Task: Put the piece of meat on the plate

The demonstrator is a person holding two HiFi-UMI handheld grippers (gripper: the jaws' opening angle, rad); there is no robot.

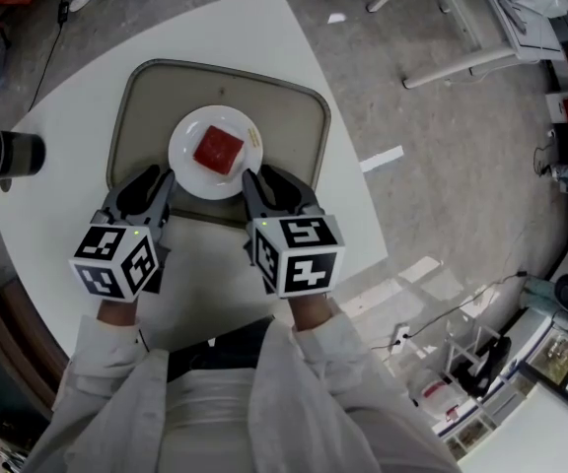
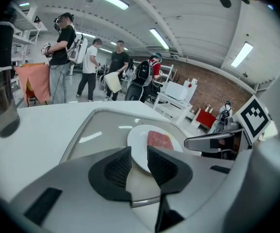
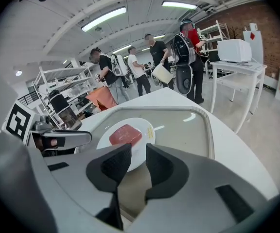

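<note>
The left gripper (image 2: pixel 139 163) and right gripper (image 3: pixel 138 160) hold their jaws apart and empty, flanking the near rim of the plate (image 1: pixel 185 166). The piece of meat (image 1: pixel 218 151) lies on it. The yellow rim mark (image 1: pixel 254 138) is unreadable. The plate sits in a tray (image 1: pixel 146 106) on the surface (image 1: pixel 294 47).

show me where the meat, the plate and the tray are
piece of meat (image 1: pixel 218 151): head view, middle of its top face
plate (image 1: pixel 184 158): head view, bare white left side
tray (image 1: pixel 151 103): head view, bare floor at upper left
</note>
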